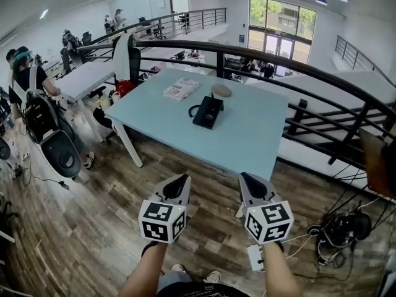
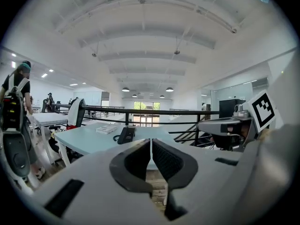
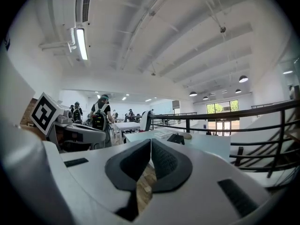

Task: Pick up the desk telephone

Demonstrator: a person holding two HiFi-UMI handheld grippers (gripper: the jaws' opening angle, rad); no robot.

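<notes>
- Nearest the camera, the left tool (image 1: 179,179) (image 2: 151,146) is held low over the wooden floor (image 1: 93,228). Its dark pads are pressed together with nothing between them.
- Just beside it is the right tool (image 1: 247,178) (image 3: 150,146), level with its partner. Its jaws are also pressed together on nothing.
- Both tools point toward the near edge of the pale blue counter (image 1: 247,135) (image 2: 89,139) (image 3: 211,144) and are short of it, hanging over the floor.
- The desk telephone (image 1: 208,112) (image 2: 126,134) (image 3: 176,138) lies on the counter well apart from both tools. It is ahead of them, past the middle of the top, and nearer the left tool's line than the right's.
- The telephone is a flat black set with its handset resting on the body. A dark cord curls out at its left side.
- Behind the telephone on the left lies a white stack of papers (image 1: 180,90), apart from it.
- To the right of the papers, near the far edge, sits a small tan rounded object (image 1: 221,90). What it is cannot be made out.
- On the floor at the right, a tangle of black cables (image 1: 343,228) lies near the counter's corner.
- Beyond the counter, a dark metal railing (image 1: 266,57) curves across the view.
- Far left, a person (image 1: 28,85) wearing a backpack stands by another table.
</notes>
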